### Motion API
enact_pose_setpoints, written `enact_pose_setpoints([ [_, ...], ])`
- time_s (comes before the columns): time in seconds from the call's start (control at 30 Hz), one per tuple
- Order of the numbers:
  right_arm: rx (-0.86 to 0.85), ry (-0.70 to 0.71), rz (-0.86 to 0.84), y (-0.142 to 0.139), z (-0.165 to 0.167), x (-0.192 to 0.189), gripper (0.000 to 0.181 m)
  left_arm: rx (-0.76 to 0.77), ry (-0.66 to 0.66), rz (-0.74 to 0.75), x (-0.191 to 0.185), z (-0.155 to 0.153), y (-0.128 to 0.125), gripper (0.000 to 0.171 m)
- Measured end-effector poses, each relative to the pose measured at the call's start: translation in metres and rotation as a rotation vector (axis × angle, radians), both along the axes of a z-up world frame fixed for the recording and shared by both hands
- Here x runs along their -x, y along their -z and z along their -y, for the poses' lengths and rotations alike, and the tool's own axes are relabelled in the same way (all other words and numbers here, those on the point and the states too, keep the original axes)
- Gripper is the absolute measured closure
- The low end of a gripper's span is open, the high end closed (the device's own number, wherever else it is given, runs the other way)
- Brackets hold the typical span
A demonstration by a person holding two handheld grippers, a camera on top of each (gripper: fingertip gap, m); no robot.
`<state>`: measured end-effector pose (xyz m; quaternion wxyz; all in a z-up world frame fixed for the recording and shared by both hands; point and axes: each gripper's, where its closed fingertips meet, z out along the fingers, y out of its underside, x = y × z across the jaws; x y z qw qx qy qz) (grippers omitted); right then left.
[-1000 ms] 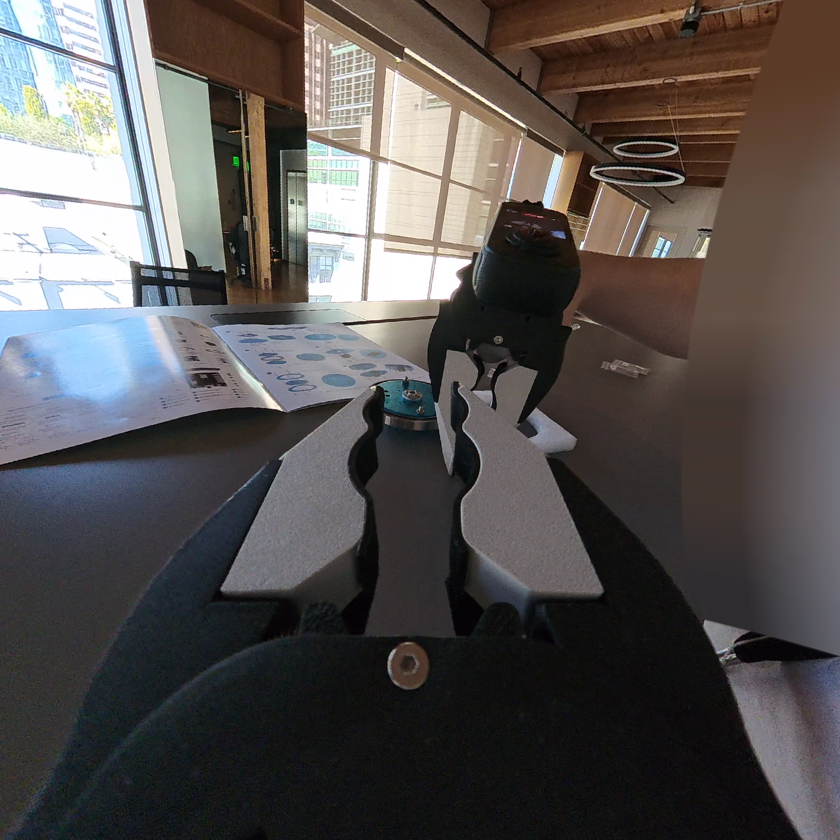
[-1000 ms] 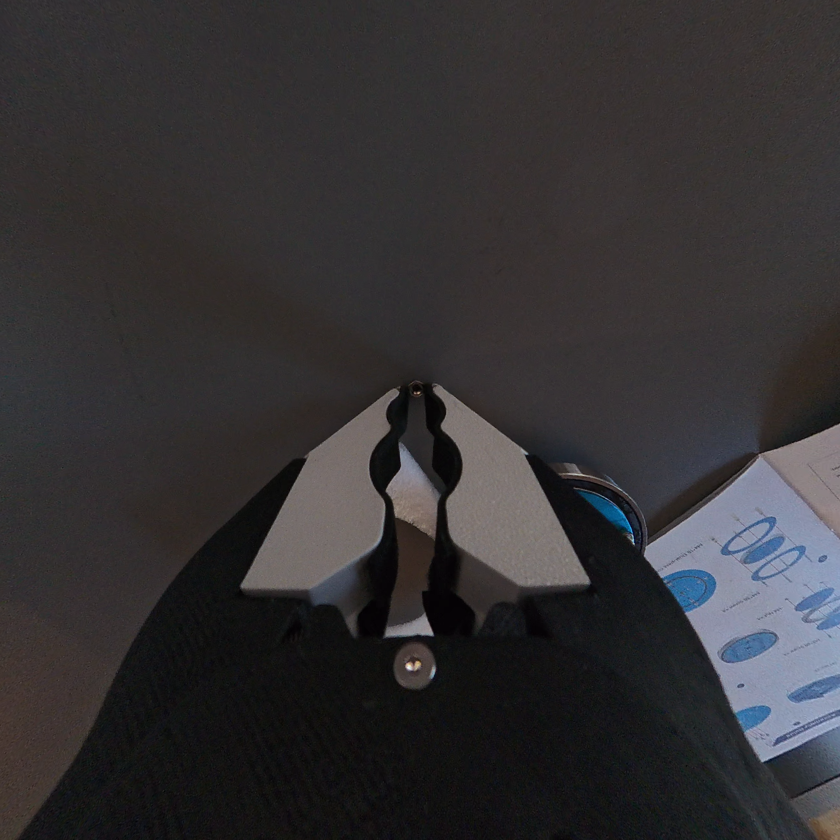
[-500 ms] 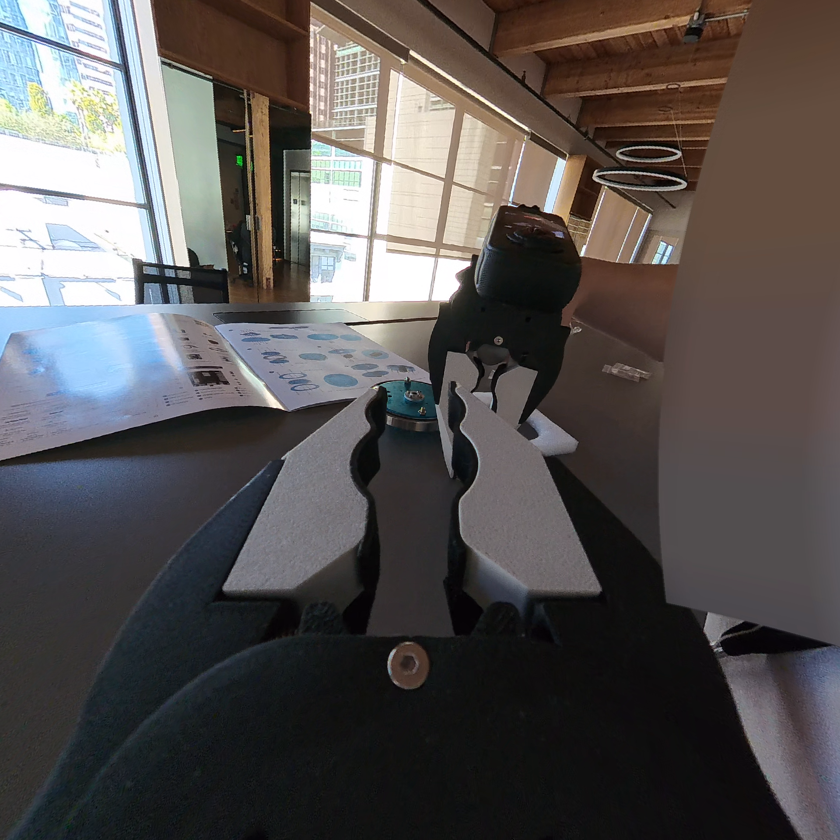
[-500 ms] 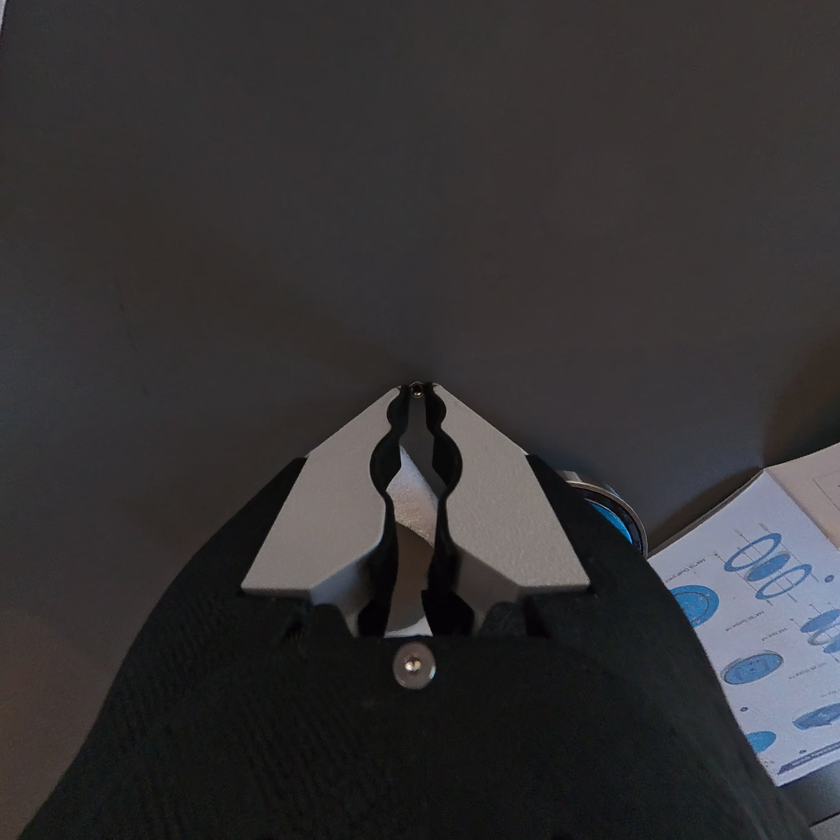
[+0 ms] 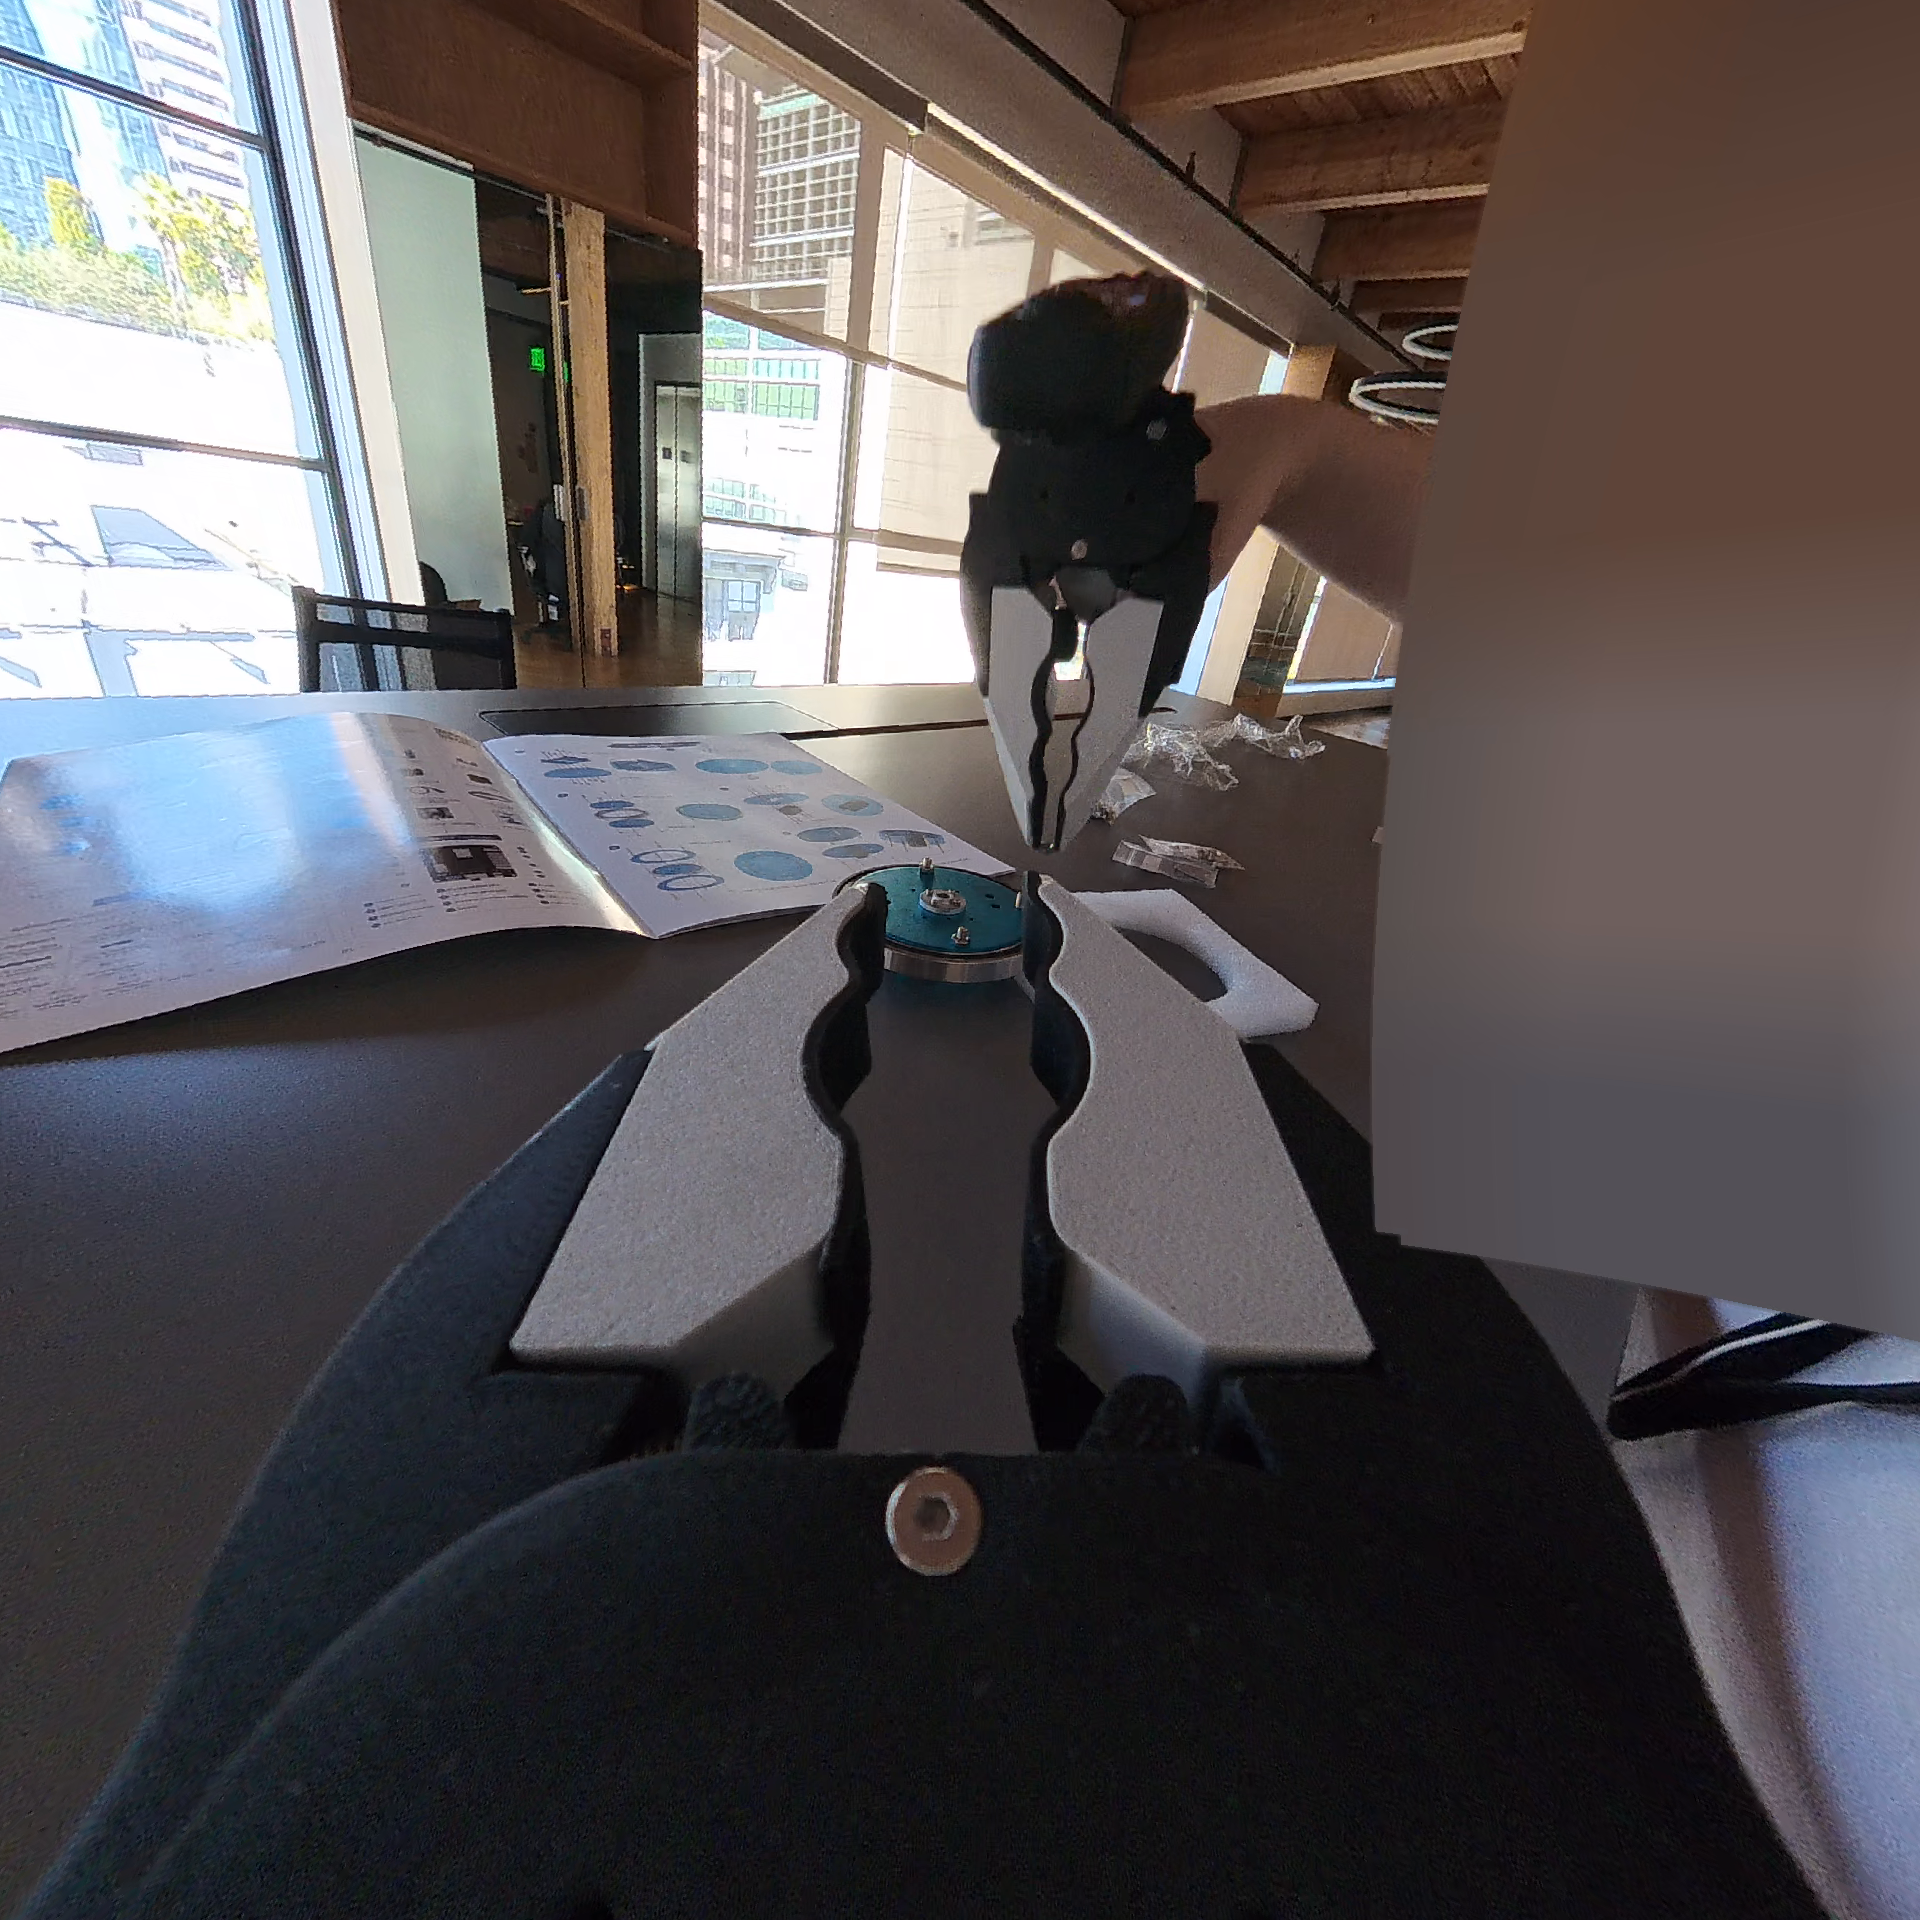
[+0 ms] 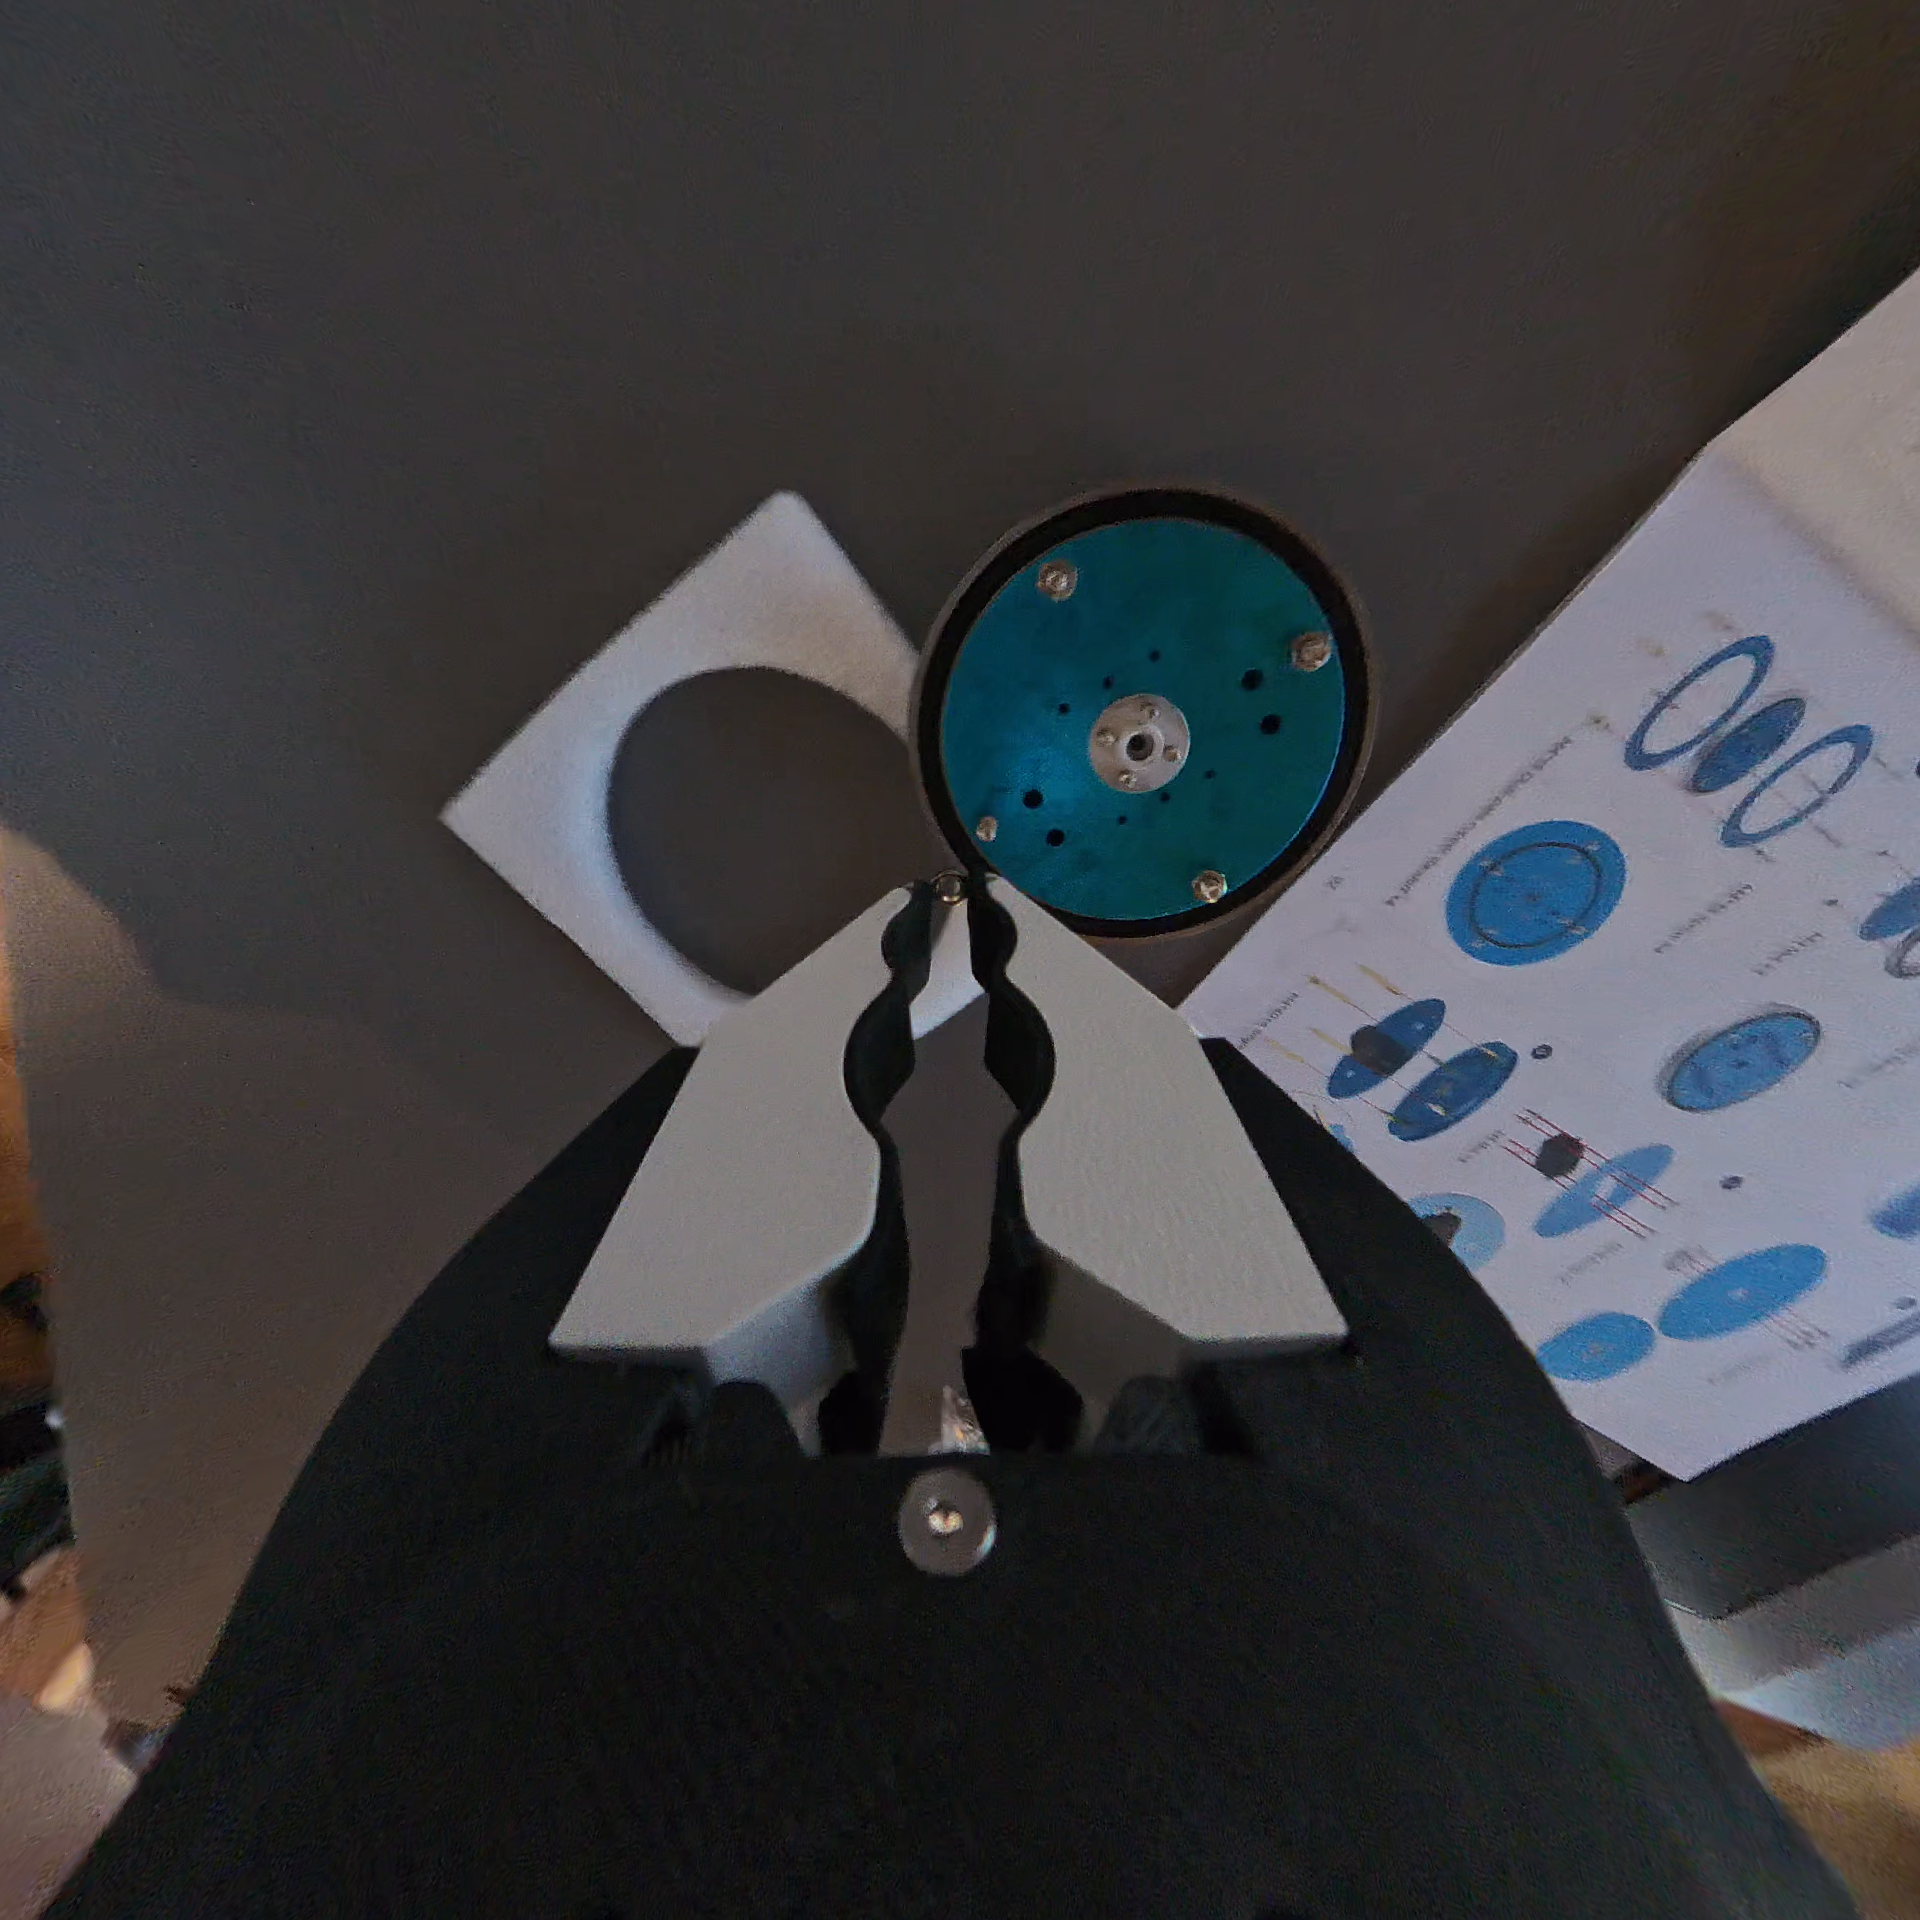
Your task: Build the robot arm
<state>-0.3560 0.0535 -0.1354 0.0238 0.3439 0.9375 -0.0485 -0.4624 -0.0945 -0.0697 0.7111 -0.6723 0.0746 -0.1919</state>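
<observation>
A round teal disc [image 5: 935, 902] with a metal hub, small posts and a silver rim lies flat on the dark table [image 5: 312, 1195]. My left gripper [image 5: 951, 912] is open, low over the table, with its fingertips just short of the disc and not touching it. My right gripper [image 5: 1044, 836] points down above the disc's near right edge. In the right wrist view it [image 6: 948, 896] is shut on a small metal screw [image 6: 948, 885], right at the rim of the disc [image 6: 1138, 727].
A white foam square with a round hole [image 6: 727, 623] lies beside the disc. An open booklet with blue diagrams [image 6: 1662, 935] lies on the other side, and it also shows in the left wrist view [image 5: 312, 831]. Small clear plastic bags [image 5: 1174, 857] lie farther back on the table. A person's arm [image 5: 1299, 499] holds the right gripper. The left gripper's tips are roughly 20 centimetres from the right gripper's.
My right gripper has risen off the table with the screw and now hangs over the disc's edge. My left gripper has stayed where it was, still open.
</observation>
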Motion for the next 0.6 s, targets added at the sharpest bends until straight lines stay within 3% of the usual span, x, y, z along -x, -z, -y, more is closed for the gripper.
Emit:
enact_pose_setpoints([
  [0.27,-0.02,-0.096,-0.055,0.014,0.0,0.008,0.176,0.006,0.01,0.004,-0.001,-0.001,0.001,0.146],
  [0.6,-0.034,-0.117,-0.029,0.017,-0.001,0.005,0.181,0.009,0.015,0.005,-0.001,-0.001,0.001,0.146],
])
